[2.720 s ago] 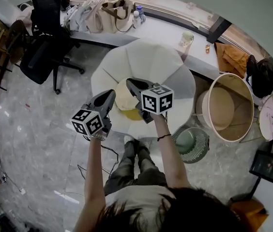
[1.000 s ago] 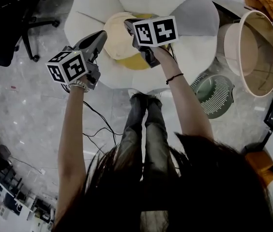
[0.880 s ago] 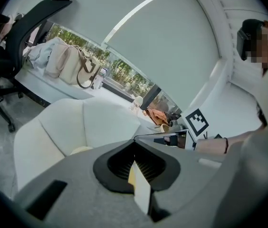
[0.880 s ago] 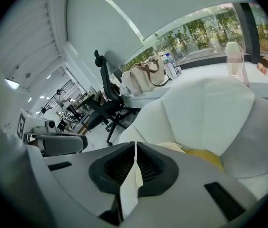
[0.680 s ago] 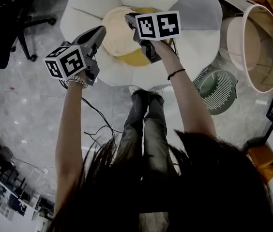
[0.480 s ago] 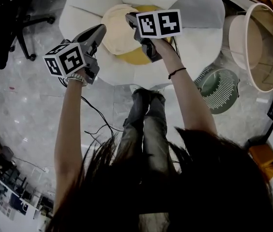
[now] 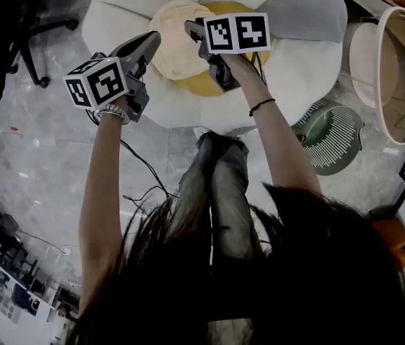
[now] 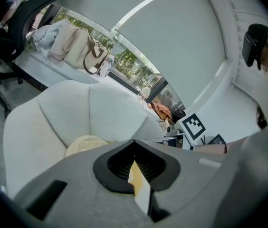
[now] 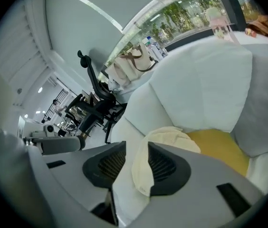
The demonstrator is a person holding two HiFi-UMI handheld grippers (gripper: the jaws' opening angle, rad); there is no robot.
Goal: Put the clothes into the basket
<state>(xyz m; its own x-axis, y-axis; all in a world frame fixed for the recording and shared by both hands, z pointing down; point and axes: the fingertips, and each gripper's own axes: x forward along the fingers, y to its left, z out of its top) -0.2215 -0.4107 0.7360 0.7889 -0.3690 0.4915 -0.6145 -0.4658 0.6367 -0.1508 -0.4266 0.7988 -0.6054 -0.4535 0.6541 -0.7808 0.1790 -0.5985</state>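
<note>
A cream cloth lies bunched on the yellow seat cushion of a white petal-shaped chair. My right gripper hangs over the cloth's right side. Its jaws have just been opening and now stand open. In the right gripper view the cloth's edge shows in the gap, with neither pad pressing on it. My left gripper is at the cloth's left edge; in its own view the tips meet, shut on nothing. The beige basket stands on the floor at the right.
A green slatted round object lies on the floor between chair and basket. A black office chair stands at the upper left. Cables trail over the grey floor beside the person's legs. Bags sit on a far counter.
Both grippers have sunk closer to the chair seat. The right gripper's jaws have parted. The cloth still lies on the cushion.
</note>
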